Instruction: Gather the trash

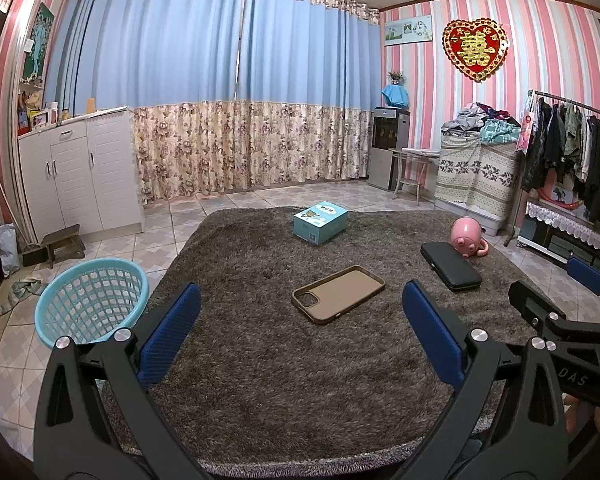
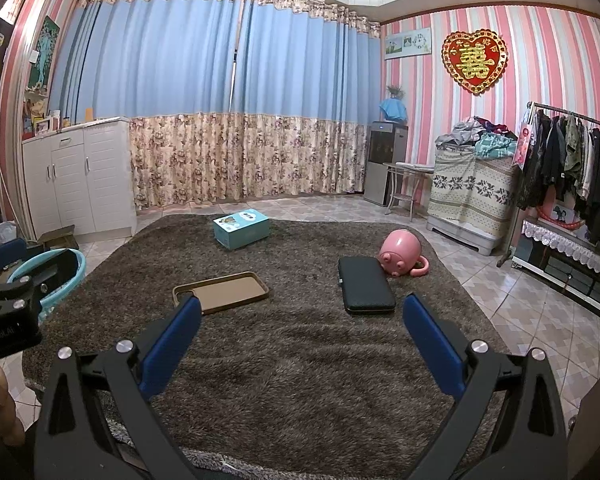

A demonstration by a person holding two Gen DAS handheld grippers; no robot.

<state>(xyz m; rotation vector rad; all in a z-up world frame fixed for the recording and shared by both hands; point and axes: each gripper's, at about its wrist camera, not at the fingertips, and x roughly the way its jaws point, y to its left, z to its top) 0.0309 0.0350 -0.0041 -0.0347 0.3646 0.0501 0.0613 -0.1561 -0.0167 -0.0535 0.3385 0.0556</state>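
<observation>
Four items lie scattered on the rug [image 1: 280, 380], waiting to be picked up: a phone case [image 1: 337, 293] nearest, a black pouch [image 1: 450, 266] to its right, a pink mug [image 1: 467, 238] tipped on its side touching the pouch's far end, and a blue box [image 1: 320, 222] at the far edge. The basket [image 1: 90, 300] sits on the tiles just off the rug's left edge, likely the drop spot, so everything travels leftward. Left gripper [image 1: 300, 332] hovers with fingers spread wide and empty, lined up on the case. Right gripper [image 2: 300, 340] is spread and empty too, aimed between case and pouch. The left view shows the basket whole and bare inside; in the right view it is mostly hidden behind the other tool. The right view gives the pouch and mug squarely. What the box holds, I can't tell from here.
</observation>
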